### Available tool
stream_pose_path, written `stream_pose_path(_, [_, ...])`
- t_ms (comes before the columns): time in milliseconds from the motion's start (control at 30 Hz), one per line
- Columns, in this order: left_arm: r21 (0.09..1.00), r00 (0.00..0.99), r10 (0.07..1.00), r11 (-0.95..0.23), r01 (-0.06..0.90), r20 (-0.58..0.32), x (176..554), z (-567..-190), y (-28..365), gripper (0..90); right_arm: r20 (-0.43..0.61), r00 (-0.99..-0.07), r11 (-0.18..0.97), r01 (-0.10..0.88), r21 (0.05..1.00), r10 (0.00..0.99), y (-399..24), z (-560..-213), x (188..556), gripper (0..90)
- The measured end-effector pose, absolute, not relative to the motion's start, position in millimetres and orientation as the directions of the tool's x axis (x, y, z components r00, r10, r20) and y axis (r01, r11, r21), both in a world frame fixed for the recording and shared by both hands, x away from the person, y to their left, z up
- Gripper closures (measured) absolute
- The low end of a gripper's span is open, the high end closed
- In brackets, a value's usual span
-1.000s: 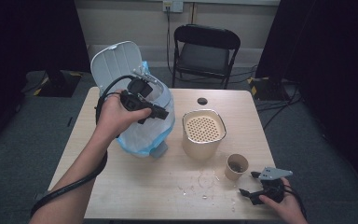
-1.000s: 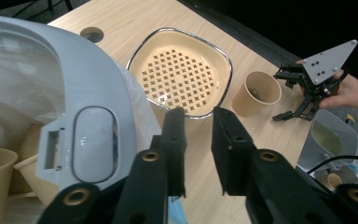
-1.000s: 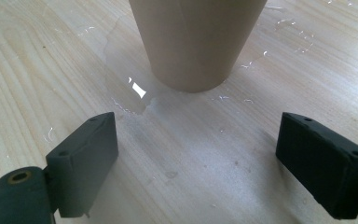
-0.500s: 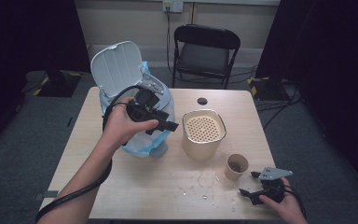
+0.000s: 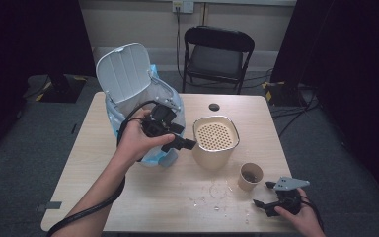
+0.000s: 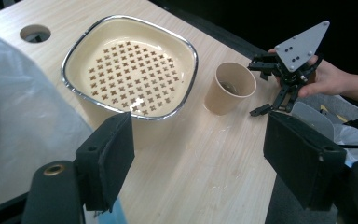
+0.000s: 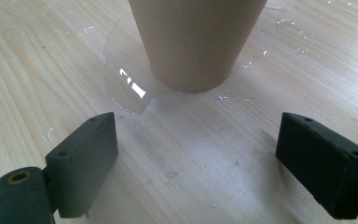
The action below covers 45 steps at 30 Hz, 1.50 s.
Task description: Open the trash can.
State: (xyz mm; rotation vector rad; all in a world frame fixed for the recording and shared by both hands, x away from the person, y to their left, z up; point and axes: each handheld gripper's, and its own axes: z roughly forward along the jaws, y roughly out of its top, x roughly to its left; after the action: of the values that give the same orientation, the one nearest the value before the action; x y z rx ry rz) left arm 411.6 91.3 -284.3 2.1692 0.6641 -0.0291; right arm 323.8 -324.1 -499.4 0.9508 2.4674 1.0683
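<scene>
Pale wood grain, wet in patches, makes up the surface (image 5: 103, 197) nearest the camera. At the lower right of the high view the right gripper (image 5: 269, 203) rests low on it in the person's hand, its jaws spread wide with nothing between them. The paper cup (image 5: 250, 176) stands just up and left of it, apart from the jaws. The right gripper view adds detail: the cup's tan, tapering wall (image 7: 196, 42) rises at top centre, a shallow puddle (image 7: 130, 93) glistens at its foot, and both black pads sit well to either side without touching it.

Toward the middle of the high view the left gripper (image 5: 185, 143) hangs over the surface, between a bin lined with blue plastic (image 5: 163, 98) and a cream container (image 5: 216, 140). Its jaws have just been opening and stand wide, empty. The left gripper view (image 6: 198, 154) shows what the high view only hints at: the container (image 6: 130, 70) has a rounded-square rim with a shiny metal edge and an insert pierced by small cross-shaped holes. Beyond it stand the cup (image 6: 230, 86) and the right gripper (image 6: 272, 91) with its grey three-cornered plate.

Farther back, the bin's white lid (image 5: 123, 71) stands upright, and a black folding chair (image 5: 217, 54) sits beyond the surface at top centre.
</scene>
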Motion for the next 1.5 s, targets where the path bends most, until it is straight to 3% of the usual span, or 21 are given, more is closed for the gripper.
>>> stream_pose_path(300, [0.705, 0.868, 0.426, -0.532, 0.469, -0.256, 402.5, -300.2, 78.4, 22.4, -0.003, -0.739, 0.510, 0.461, 0.726, 0.673, -322.3, -499.4, 323.6, 8.8])
stream_pose_path(533, [0.705, 0.876, 0.415, -0.542, 0.456, -0.247, 397.9, -315.6, 68.6, 21.8, -0.003, -0.744, 0.526, 0.470, 0.709, 0.668, -316.0, -500.3, 324.5, 0.2])
stream_pose_path(1200, [0.662, 0.882, 0.377, -0.589, 0.463, -0.281, 381.2, -380.9, 49.1, 20.4, -0.003, -0.744, 0.526, 0.469, 0.710, 0.668, -315.4, -500.4, 325.9, 0.0])
stream_pose_path(1333, [0.654, 0.886, 0.373, -0.602, 0.457, -0.276, 379.6, -393.5, 46.6, 20.1, 0.001, -0.739, 0.517, 0.472, 0.714, 0.673, -316.0, -500.2, 325.9, 1.2])
stream_pose_path(1500, [0.641, 0.885, 0.377, -0.614, 0.460, -0.275, 377.3, -408.4, 45.9, 20.1, 0.020, -0.722, 0.483, 0.482, 0.731, 0.691, -320.0, -497.3, 326.2, 13.4])
